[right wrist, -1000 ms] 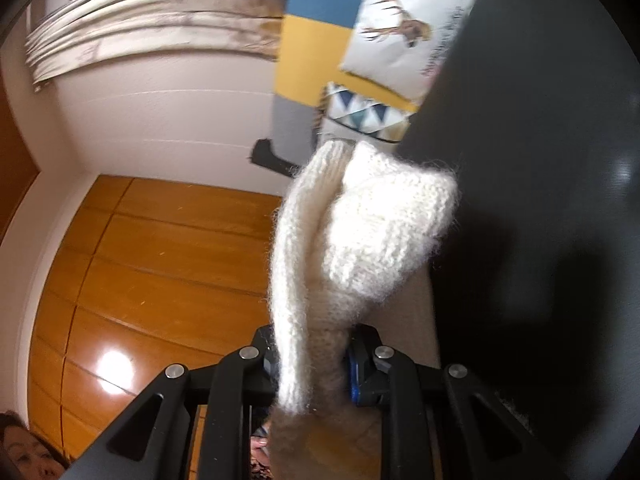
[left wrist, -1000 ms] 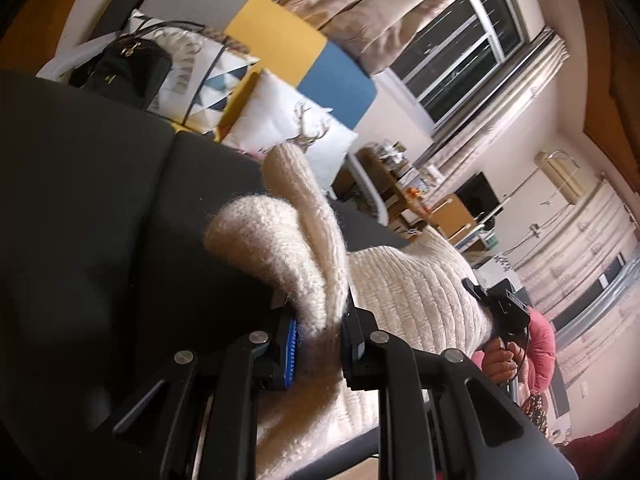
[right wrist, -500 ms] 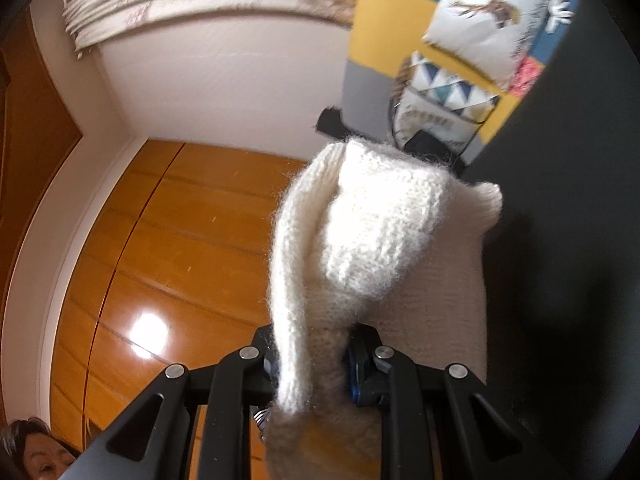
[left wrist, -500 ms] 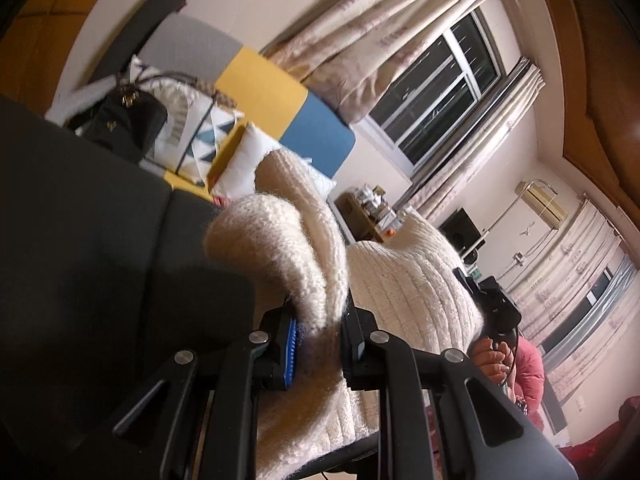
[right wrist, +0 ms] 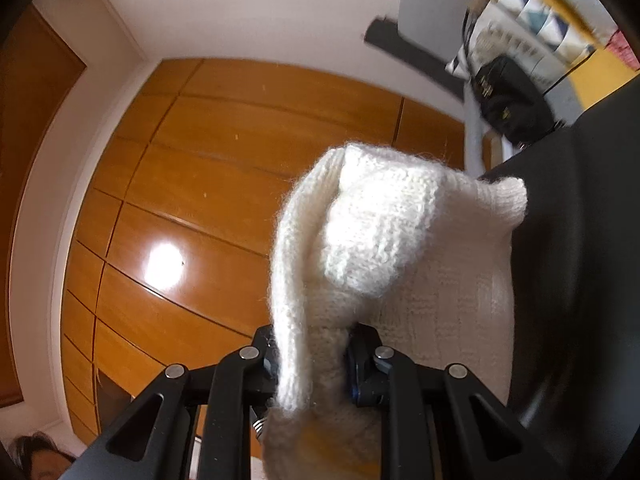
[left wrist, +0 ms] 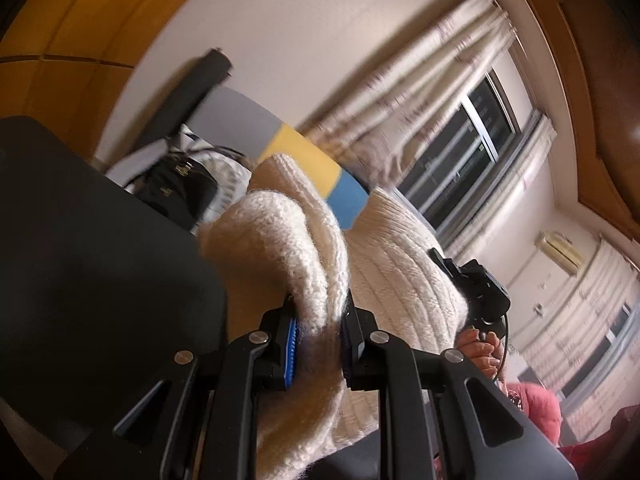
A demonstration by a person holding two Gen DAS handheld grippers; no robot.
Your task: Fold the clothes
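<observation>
Two grippers clamp one cream knit sweater (left wrist: 392,264): left gripper (left wrist: 318,344) and right gripper (right wrist: 312,360) each pinch a bunched edge. Garment spans between them, lifted beside the dark cushion (left wrist: 100,264); long axis runs gripper to gripper, neither nearer.

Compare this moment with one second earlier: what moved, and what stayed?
Both grippers tilted upward, lifting the cream knitted sweater off the black cushioned surface; more wall and ceiling show. Left gripper and right gripper remain shut on its bunched edge.
</observation>
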